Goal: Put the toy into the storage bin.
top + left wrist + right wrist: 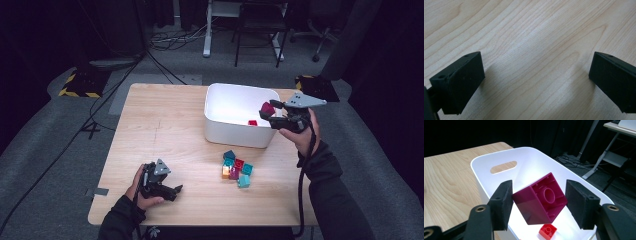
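Right gripper view: the right gripper [537,206], jaws clamped on a tilted magenta plastic building block [539,198] over the white plastic bin [499,157], should release low above the small red block [548,230] (left gripper [534,82] jaws apart, idle).

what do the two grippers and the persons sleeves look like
Both the left gripper and the right gripper are black, each topped by a grey three-cornered plate. Their jaws are blocky black pads with a rough, foam-like face and small holes. A black cable trails from the right gripper. The sleeves are dark.
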Demonstrator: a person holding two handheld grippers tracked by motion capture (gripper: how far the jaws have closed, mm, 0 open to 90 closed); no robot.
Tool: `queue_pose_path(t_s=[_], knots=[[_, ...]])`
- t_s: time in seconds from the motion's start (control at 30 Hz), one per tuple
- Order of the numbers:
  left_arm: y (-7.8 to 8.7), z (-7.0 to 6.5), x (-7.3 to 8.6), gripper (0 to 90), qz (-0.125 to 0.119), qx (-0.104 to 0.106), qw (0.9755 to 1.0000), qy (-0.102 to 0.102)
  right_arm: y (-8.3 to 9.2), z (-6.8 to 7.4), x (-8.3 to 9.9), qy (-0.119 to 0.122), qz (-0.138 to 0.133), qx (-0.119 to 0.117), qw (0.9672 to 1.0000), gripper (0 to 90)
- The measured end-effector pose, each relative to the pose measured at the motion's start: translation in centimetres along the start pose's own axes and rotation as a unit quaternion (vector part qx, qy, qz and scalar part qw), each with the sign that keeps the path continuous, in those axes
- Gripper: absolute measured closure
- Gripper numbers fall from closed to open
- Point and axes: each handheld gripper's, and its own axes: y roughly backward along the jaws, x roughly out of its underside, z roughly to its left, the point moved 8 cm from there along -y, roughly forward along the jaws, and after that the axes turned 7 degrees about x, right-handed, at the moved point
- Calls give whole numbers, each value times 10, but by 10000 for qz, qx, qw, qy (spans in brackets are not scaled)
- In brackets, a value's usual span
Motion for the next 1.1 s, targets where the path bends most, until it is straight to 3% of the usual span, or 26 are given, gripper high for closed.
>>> queue_pose_path(t_s=[0.4,0.57,0.73,1.0,1.1], knots=[[0,0,0,3,1,4,10000,5,-20,-7,10,-171,217,105,9996,407],[0,0,0,3,1,2,10000,-2,-22,-10,12,-128,216,143,9996,400],[0,0,0,3,3,5,10000,4,-22,-6,14,-184,253,15,9995,368],[0,0,0,3,1,8,10000,4,-11,-3,11,-167,124,-31,9998,351],[0,0,0,3,0,6,10000,5,4,0,7,-29,-23,-8,10000,347]])
